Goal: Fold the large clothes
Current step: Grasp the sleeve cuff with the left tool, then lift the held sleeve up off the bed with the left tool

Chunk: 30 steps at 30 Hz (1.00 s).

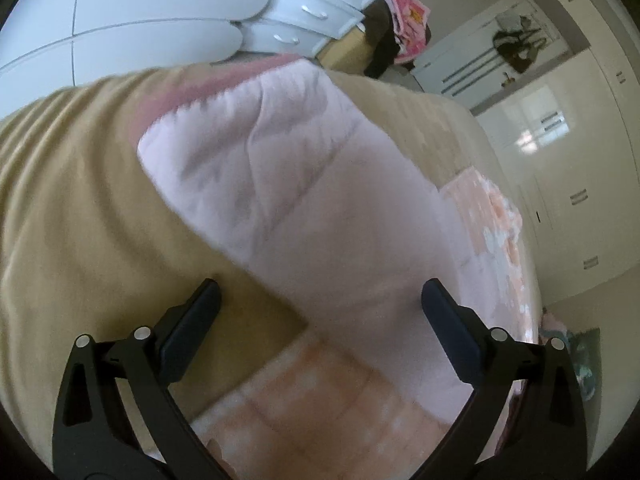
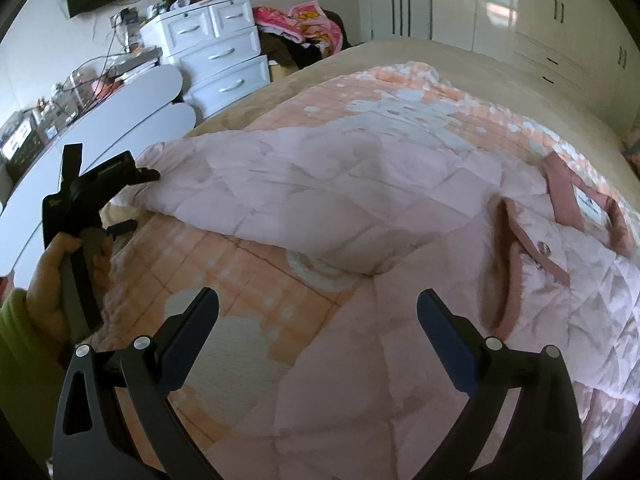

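Note:
A pale pink quilted coat (image 2: 320, 196) lies spread on a peach checked quilt (image 2: 224, 264) on the bed, its dusty-pink collar (image 2: 560, 192) at the right. One sleeve (image 1: 304, 184) stretches out to the left. My left gripper (image 2: 138, 200) is held by a hand in a green sleeve; its jaws stand wide, straddling the sleeve's end without pressing on it. In the left wrist view the sleeve runs down between the left gripper's (image 1: 320, 294) spread fingers. My right gripper (image 2: 318, 302) hovers open over the coat's lower part, nothing between its pads.
A beige sheet (image 1: 80, 208) covers the bed under the quilt. White drawers (image 2: 224, 60) and white rounded boards (image 2: 132, 120) stand past the bed's left side, next to a pile of clothes (image 2: 304, 28). White wardrobes (image 2: 552, 24) line the far wall.

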Tool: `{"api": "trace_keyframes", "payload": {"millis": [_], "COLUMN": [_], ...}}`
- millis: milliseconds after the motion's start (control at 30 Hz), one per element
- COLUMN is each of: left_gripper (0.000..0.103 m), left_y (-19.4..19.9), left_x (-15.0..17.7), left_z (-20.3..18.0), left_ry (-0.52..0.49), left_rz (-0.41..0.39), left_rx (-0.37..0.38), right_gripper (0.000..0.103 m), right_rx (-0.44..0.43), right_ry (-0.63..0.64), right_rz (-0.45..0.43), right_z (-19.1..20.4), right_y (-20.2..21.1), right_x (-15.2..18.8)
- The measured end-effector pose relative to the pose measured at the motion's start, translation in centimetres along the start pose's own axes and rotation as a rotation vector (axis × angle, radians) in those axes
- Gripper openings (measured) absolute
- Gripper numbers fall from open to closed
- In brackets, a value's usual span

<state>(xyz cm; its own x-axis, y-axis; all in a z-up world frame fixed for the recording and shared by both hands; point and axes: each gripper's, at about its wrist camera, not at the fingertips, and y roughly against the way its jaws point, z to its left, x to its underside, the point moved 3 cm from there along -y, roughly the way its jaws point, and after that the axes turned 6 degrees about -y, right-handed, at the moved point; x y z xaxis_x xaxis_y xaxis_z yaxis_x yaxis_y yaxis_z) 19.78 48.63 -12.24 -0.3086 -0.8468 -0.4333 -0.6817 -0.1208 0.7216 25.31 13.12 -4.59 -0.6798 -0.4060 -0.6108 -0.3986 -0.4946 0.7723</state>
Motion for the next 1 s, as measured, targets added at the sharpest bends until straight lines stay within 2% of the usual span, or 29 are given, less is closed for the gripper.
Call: {"api": "trace_keyframes", "payload": {"millis": [33, 133, 167, 200, 233, 433, 633, 833, 1000], "left_gripper": [0.066, 0.041, 0.034, 0.022, 0.016, 0.012, 0.011, 0.011, 0.010], "left_y": [-0.1, -0.6, -0.4, -0.1, 0.6, 5.6, 10.2, 13.8, 15.8], "left_x": [-0.5, -1.7, -2.0, -2.3, -2.5, -2.6, -2.1, -1.0, 0.3], "left_z": [0.0, -0.2, -0.3, -0.4, -0.9, -4.7, -10.4, -15.6, -18.0], "left_ry": [0.001, 0.007, 0.009, 0.007, -0.005, -0.115, -0.219, -0.309, -0.367], "left_rz": [-0.019, -0.027, -0.036, -0.048, -0.072, -0.193, -0.265, -0.300, -0.310], "left_rx": [-0.016, -0.027, -0.034, -0.037, -0.035, 0.006, 0.081, 0.137, 0.171], "right_gripper": [0.099, 0.099, 0.099, 0.099, 0.099, 0.099, 0.099, 0.099, 0.099], "right_rx": [0.002, 0.016, 0.019, 0.022, 0.024, 0.012, 0.010, 0.019, 0.028], "right_ry": [-0.007, -0.036, -0.044, -0.051, -0.058, -0.113, -0.169, -0.212, -0.229], "right_rz": [0.000, -0.007, -0.009, -0.011, -0.012, -0.034, -0.080, -0.126, -0.168], "right_z": [-0.4, -1.9, -2.3, -2.7, -3.1, -5.0, -6.7, -8.2, -9.1], "right_y": [0.1, 0.8, 1.0, 1.3, 1.5, 3.8, 7.5, 11.4, 14.7], "right_x": [0.1, 0.3, 0.4, 0.4, 0.5, 0.8, 1.3, 2.1, 2.9]}}
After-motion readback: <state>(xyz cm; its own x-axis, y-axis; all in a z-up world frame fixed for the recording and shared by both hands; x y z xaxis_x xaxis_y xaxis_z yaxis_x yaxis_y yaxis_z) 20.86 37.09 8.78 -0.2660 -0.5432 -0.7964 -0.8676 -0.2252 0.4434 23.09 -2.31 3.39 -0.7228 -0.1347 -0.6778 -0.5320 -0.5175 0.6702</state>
